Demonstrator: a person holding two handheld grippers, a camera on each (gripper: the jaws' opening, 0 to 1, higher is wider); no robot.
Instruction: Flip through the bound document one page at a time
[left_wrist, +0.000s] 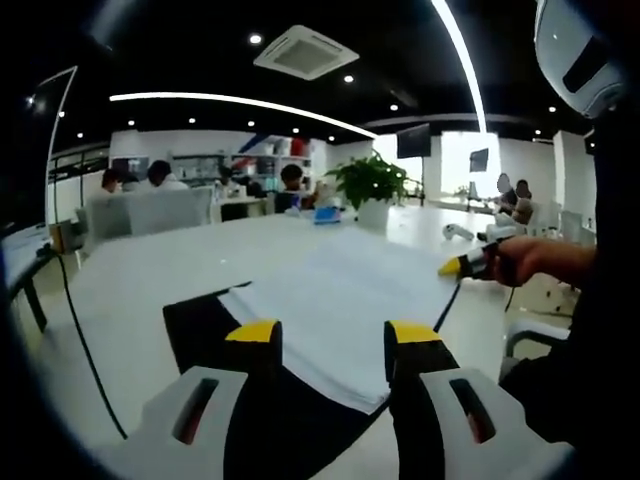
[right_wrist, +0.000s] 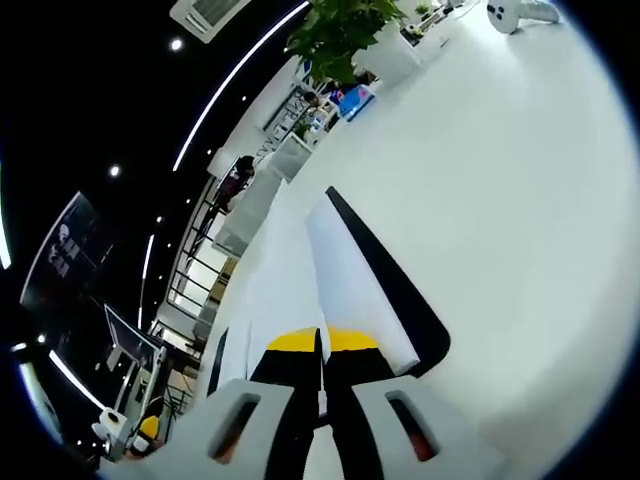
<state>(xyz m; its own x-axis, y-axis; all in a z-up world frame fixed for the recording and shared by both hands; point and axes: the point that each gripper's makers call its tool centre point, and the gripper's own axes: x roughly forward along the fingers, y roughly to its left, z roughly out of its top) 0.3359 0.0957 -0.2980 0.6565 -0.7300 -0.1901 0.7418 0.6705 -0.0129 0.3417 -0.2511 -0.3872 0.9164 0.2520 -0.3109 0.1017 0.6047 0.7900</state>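
No text, label, brand, number or sign can be read in either view. The white pages of the black-covered bound document ahead of the left tool look blank at this sharpness, and the distant wall screens show nothing legible.

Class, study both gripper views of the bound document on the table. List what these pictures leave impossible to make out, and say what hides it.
- Page text: the bound document reads as blank white in the left gripper view; any print is too small or washed out.
- Grip: in the right gripper view the right gripper has jaws together at the paper's edge; how many sheets it pinches is hidden.
- Document's near edge: covered by the left gripper.
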